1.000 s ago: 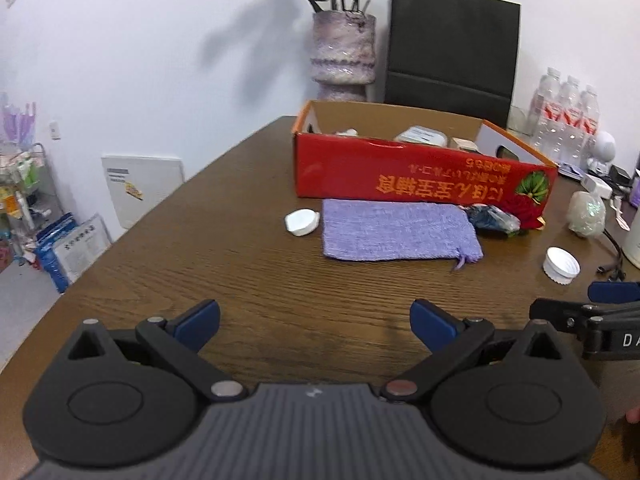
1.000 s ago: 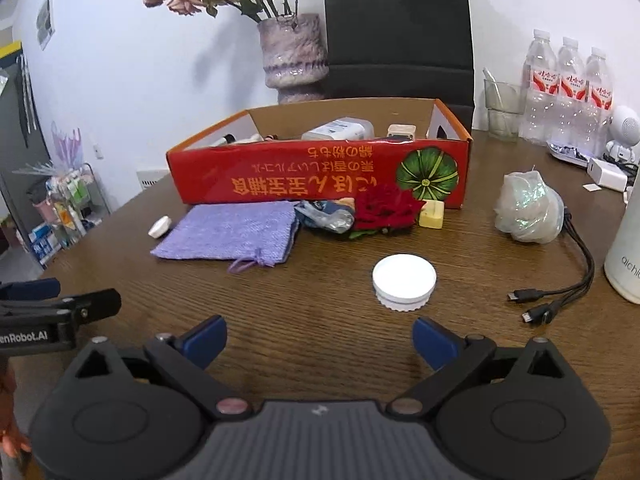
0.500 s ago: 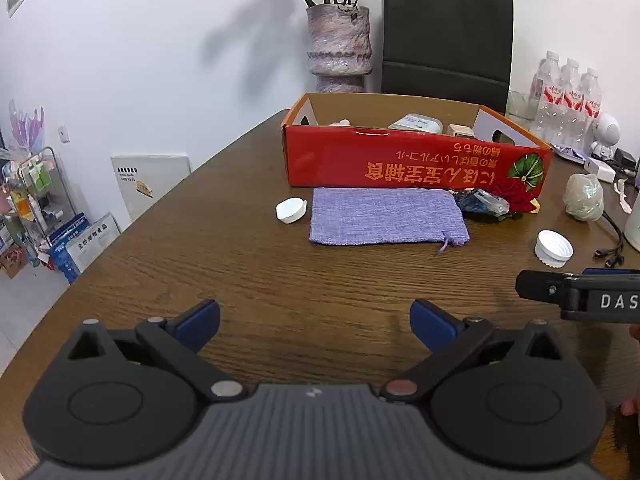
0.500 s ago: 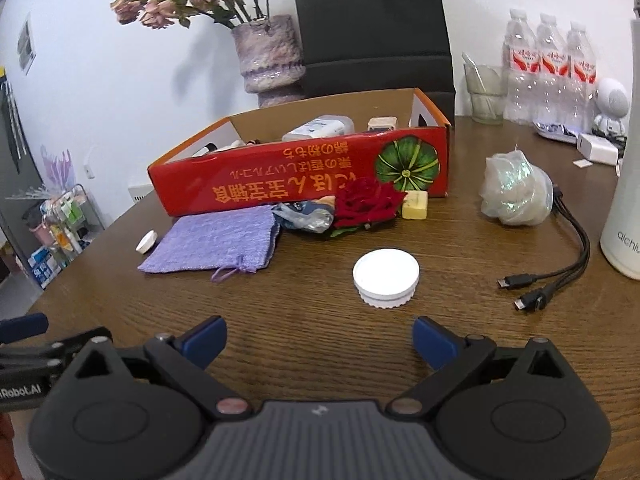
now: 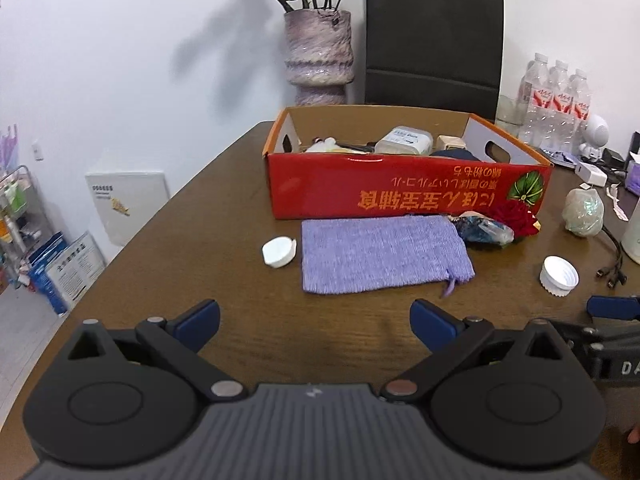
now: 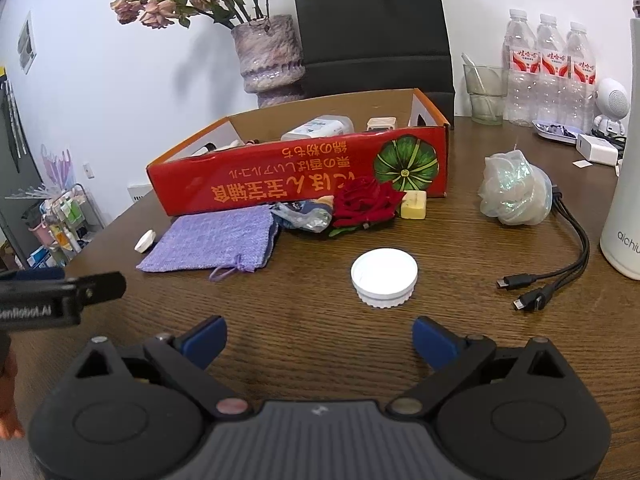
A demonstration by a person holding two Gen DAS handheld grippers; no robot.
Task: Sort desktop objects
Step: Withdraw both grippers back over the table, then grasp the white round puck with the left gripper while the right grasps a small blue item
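A red cardboard box (image 5: 408,196) (image 6: 304,184) holding several small items stands across the middle of the brown table. In front of it lie a purple cloth pouch (image 5: 380,254) (image 6: 216,242), a small white cap (image 5: 279,252) (image 6: 145,241), a crumpled wrapper (image 5: 484,232) (image 6: 304,214), a red rose (image 5: 516,218) (image 6: 366,200), a yellow block (image 6: 414,205) and a ribbed white lid (image 5: 559,276) (image 6: 384,276). My left gripper (image 5: 315,318) is open and empty, short of the pouch. My right gripper (image 6: 319,338) is open and empty, just short of the lid.
A shiny wrapped ball (image 6: 514,188), a black multi-plug cable (image 6: 560,264) and a white appliance (image 6: 624,216) sit at the right. Behind the box are a vase (image 5: 318,56), a black paper bag (image 5: 434,40), water bottles (image 6: 548,68) and a glass (image 6: 484,94). The table's edge falls away at left.
Both grippers have shifted slightly over the table and stayed open. The right one has come a little closer to the white lid; nothing on the table has moved.
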